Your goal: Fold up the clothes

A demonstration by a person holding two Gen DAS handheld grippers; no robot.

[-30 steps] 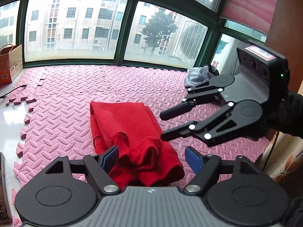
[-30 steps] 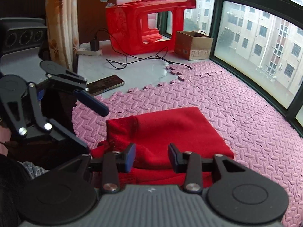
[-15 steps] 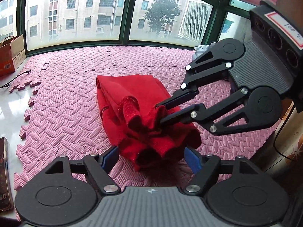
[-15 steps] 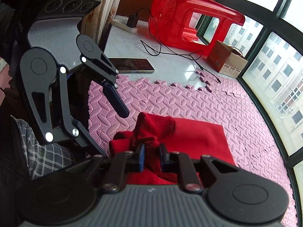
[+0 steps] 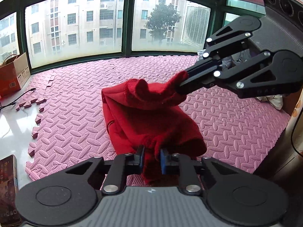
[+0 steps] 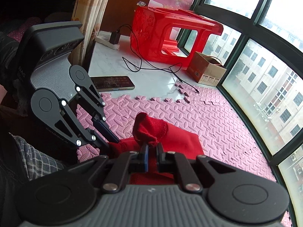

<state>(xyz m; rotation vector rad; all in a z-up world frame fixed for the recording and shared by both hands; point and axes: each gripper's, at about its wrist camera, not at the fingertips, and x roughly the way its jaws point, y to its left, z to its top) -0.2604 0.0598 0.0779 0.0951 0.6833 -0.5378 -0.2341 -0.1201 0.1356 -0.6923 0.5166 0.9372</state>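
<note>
Both grippers pinch the red knitted garment [image 5: 144, 117] at center frame: left gripper [image 5: 151, 159] low, right gripper [image 6: 151, 156] raised, lifting 2 corners to fold over.

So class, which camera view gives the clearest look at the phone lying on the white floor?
The right wrist view: the phone lies whole and unblocked on the white floor beside the pink mat. The left wrist view catches only part of it, cut off at the frame's bottom-left corner.
</note>
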